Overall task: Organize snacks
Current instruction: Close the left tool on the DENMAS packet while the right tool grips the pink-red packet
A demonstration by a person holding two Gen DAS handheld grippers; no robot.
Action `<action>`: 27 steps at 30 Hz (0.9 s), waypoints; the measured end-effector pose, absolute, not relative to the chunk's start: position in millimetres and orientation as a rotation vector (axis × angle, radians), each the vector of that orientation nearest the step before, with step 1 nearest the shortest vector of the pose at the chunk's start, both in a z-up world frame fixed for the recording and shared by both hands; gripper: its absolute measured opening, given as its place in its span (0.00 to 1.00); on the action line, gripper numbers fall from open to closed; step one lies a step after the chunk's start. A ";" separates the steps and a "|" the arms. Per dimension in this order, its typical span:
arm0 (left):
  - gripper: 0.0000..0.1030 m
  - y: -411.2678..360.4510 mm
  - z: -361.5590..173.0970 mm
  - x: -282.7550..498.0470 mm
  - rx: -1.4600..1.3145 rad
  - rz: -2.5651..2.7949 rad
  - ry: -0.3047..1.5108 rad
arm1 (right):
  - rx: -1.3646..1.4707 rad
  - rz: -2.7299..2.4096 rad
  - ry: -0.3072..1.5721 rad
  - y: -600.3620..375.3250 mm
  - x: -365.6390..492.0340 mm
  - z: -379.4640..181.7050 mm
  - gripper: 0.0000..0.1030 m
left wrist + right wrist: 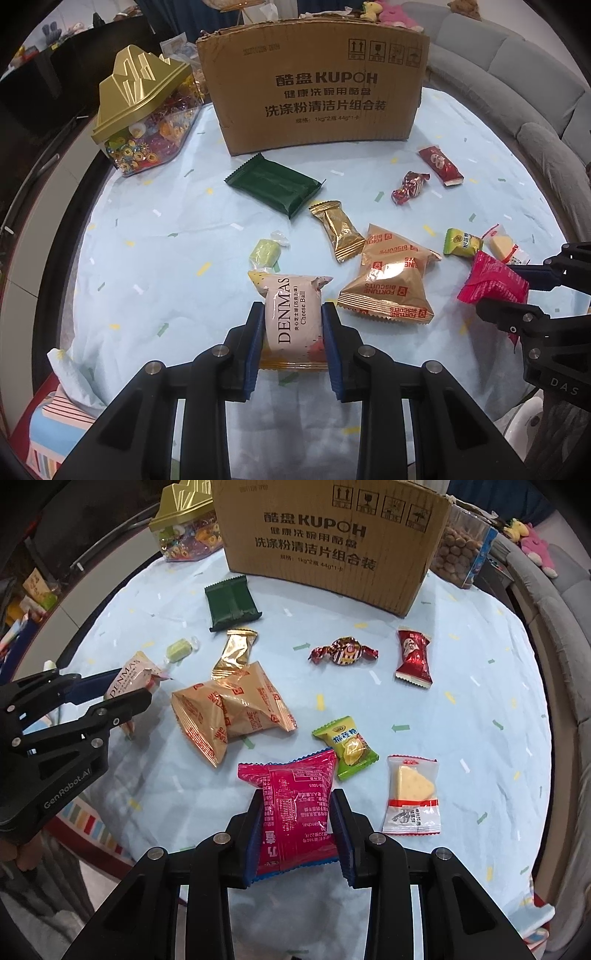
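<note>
Left claw clamps the puffy Denmas pack, right claw the crinkly pink packet; both light, crushable, best gripped mid-body

Cardboard box at table's back, candy jar to its left, snacks scattered in front.

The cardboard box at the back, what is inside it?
The cardboard box shows only its printed front wall; its inside is hidden. Behind its right corner stands a clear container of brown balls.
</note>
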State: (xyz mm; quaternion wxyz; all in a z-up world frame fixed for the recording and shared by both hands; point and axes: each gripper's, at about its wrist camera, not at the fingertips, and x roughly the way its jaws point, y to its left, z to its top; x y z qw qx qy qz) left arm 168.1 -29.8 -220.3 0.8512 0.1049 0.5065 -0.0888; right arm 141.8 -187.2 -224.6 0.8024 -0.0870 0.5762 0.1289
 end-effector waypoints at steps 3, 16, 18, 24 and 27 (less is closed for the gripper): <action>0.30 -29.2 -214.1 167.8 0.215 -0.185 1.060 | -0.174 0.271 1.229 -190.0 140.2 -221.1 0.34; 0.29 -27.8 -185.1 172.2 0.177 -0.167 1.054 | -0.136 0.244 1.173 -195.6 144.5 -192.3 0.34; 0.29 -27.4 -180.6 173.5 0.173 -0.164 1.051 | -0.133 0.239 1.165 -195.7 146.0 -187.7 0.34; 0.29 -26.2 -164.3 180.1 0.156 -0.151 1.032 | -0.125 0.218 1.131 -198.4 152.2 -170.5 0.34; 0.29 -25.6 -154.1 184.4 0.144 -0.146 1.017 | -0.118 0.208 1.107 -199.4 157.1 -159.9 0.34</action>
